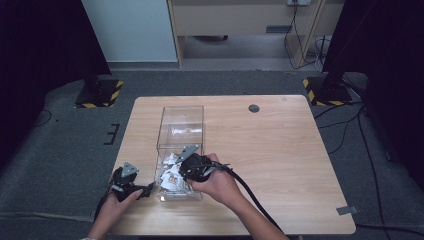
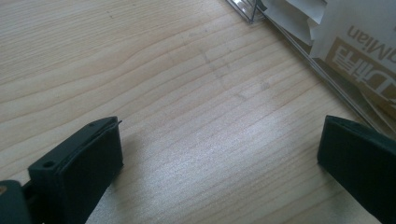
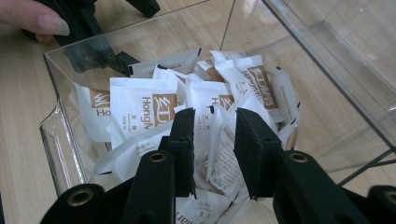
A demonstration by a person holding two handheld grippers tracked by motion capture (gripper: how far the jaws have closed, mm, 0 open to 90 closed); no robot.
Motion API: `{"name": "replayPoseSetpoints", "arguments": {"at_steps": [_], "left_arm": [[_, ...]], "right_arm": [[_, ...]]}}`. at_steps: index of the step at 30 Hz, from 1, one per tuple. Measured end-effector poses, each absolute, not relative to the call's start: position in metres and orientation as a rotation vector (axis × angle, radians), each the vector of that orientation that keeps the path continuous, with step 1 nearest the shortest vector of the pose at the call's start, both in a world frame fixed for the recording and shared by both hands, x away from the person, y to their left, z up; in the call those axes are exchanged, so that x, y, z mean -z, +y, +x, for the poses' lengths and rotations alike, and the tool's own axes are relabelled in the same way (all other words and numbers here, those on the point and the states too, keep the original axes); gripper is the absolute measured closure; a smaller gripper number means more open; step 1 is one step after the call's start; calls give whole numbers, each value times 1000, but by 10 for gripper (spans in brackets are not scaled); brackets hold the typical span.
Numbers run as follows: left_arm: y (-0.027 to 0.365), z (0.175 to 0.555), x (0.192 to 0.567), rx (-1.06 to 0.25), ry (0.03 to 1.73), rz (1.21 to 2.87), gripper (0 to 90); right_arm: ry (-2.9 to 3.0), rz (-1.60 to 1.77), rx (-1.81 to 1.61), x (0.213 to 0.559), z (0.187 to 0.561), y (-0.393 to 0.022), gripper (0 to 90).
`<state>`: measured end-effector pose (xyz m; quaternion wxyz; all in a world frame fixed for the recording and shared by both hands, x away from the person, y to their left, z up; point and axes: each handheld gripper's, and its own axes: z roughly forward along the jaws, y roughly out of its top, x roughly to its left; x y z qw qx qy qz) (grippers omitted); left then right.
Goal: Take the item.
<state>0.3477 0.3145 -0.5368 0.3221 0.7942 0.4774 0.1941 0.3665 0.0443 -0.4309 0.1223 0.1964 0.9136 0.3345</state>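
In the high view, a clear plastic box [image 1: 180, 131] is standing on a wooden table [image 1: 280, 160], left of the table's middle, with its long side running from near to far. White sachets [image 1: 169, 175] are lying heaped in its near end, and a few more are resting farther back inside it. The right gripper [image 1: 192, 167] is reaching into the near part of the box from the right, with the person's right hand [image 1: 220, 184] wrapped around it and a black cable trailing toward the near edge. The left gripper [image 1: 131, 181] is sitting low over the table just left of the box, held by the left hand [image 1: 115, 205].

In the left gripper view, its two black jaws are standing wide apart over bare wood with nothing between them; the box wall [image 2: 299, 51] and a printed sachet [image 2: 359, 56] are lying at the far right.

In the right gripper view, the jaws are dipping into the sachet pile [image 3: 187, 107] and are narrowed around a white sachet [image 3: 219, 144] standing on edge between them; whether the pads are actually pressing it I cannot tell. Beyond the box wall, the other gripper [image 3: 88, 42] and a fingertip [image 3: 35, 16] are showing.
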Motion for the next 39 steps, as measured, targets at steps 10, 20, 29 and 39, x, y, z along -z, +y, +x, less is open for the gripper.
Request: {"name": "replayPoseSetpoints", "arguments": {"at_steps": [10, 20, 29, 39], "left_arm": [[315, 348, 537, -509, 1252, 2086, 0], [315, 348, 537, -509, 1252, 2086, 0], [315, 348, 537, -508, 1251, 2086, 0], [315, 348, 537, -508, 1251, 2086, 0]], "right_arm": [[2685, 557, -938, 436, 368, 47, 695], [2697, 563, -930, 440, 370, 47, 738], [2705, 559, -909, 444, 371, 51, 764], [2694, 552, -903, 443, 370, 50, 876]]}}
